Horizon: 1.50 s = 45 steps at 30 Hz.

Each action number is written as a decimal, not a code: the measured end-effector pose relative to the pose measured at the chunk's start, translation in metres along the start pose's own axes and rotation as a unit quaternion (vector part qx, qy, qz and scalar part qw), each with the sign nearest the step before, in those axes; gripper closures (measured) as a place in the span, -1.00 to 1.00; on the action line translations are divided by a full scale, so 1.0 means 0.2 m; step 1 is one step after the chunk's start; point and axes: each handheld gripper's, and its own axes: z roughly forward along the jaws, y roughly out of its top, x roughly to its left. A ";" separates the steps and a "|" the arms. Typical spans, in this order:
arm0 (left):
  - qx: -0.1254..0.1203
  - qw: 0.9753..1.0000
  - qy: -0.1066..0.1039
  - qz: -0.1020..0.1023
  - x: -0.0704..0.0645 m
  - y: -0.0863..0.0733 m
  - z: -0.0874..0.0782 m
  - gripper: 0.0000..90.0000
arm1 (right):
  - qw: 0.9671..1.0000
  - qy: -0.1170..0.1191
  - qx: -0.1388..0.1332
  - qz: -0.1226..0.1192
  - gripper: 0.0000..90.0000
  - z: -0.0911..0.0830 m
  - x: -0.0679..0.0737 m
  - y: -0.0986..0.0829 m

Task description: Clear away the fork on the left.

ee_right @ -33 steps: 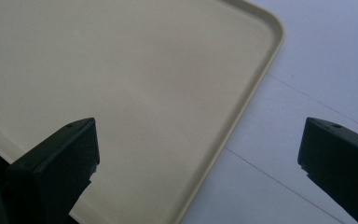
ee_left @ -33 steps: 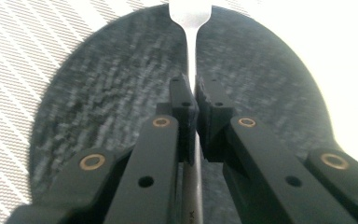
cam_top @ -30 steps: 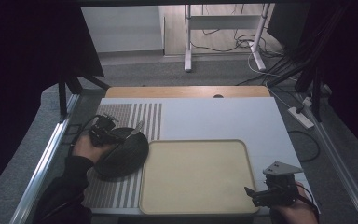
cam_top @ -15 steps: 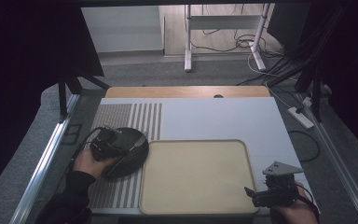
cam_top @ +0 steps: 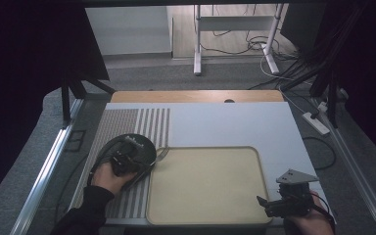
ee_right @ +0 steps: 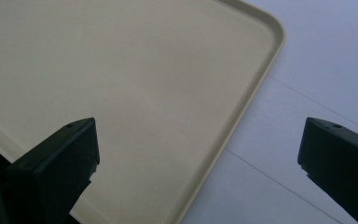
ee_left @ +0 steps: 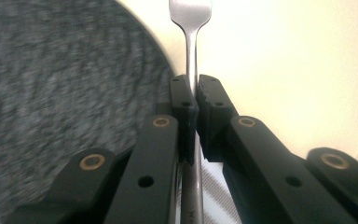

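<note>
**Fork clamped at the tray's left edge**

At the left of the worktop (cam_top: pixel 225 122), the person's left hand (cam_top: pixel 108 175) is holding the left hand-held gripper (cam_top: pixel 127 157) over a dark round plate (cam_top: pixel 144 146) that is lying on the striped mat (cam_top: pixel 122 122). In the left gripper view the jaws are pressing together on the handle of a metal fork (ee_left: pixel 192 51), whose tines are pointing out over the beige tray (cam_top: pixel 205 186), beside the plate's rim. In the high view the fork is crossing the tray's upper left corner. The tray is sitting at the middle front of the worktop. At the right, the right hand-held gripper (cam_top: pixel 280 204) is hovering by the tray's near right corner, its jaws standing wide apart and holding nothing.
</note>
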 end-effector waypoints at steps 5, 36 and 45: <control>0.006 1.000 -0.004 0.001 -0.07 0.03 0.04 0.89 | 1.000 0.003 -0.003 0.002 -1.00 0.00 0.00 0.00; 0.043 0.998 0.011 0.039 -0.32 0.10 0.31 0.82 | 1.000 0.007 -0.001 -0.007 -1.00 0.00 0.00 0.00; 0.046 0.996 -0.002 0.072 -0.37 0.13 0.36 0.97 | 1.000 0.005 0.002 -0.009 -1.00 0.00 0.01 0.00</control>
